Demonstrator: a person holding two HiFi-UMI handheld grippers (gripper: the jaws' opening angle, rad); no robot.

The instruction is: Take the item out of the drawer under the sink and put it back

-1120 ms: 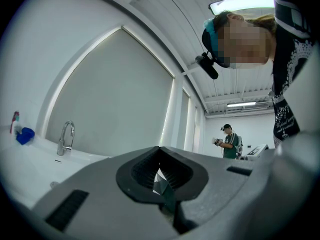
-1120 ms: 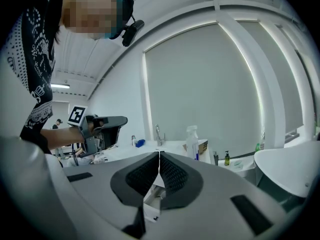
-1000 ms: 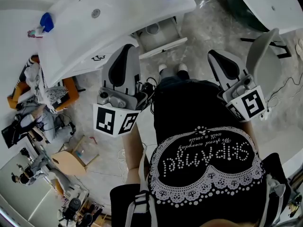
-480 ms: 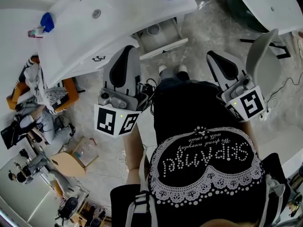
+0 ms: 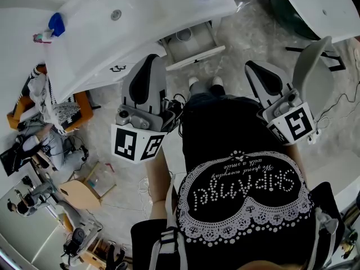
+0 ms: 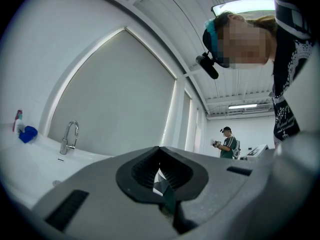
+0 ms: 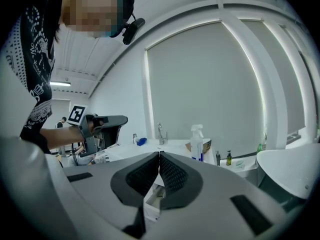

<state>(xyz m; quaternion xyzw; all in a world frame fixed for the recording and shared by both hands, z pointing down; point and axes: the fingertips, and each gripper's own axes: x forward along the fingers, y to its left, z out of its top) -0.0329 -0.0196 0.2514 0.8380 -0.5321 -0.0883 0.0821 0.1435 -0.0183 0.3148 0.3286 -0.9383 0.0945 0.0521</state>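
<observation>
The white drawer [image 5: 193,45] under the sink [image 5: 129,21] stands pulled open, and a round pale item [image 5: 183,35] lies at its back. Both grippers are held level in front of the sink, apart from the drawer. My left gripper [image 5: 151,58] points at the counter's front edge; in the left gripper view its jaws [image 6: 160,148] meet at the tips with nothing between them. My right gripper [image 5: 250,66] hangs to the right of the drawer, jaws [image 7: 160,153] also closed and empty. The drawer [image 7: 152,201] shows below the right jaws.
On the counter are a faucet [image 6: 69,135], a blue object [image 5: 55,25] and a spray bottle [image 7: 198,143]. A grey chair [image 5: 311,61] stands at the right and a white tub [image 5: 320,4] at the far right. Clutter and cables cover the floor at the left.
</observation>
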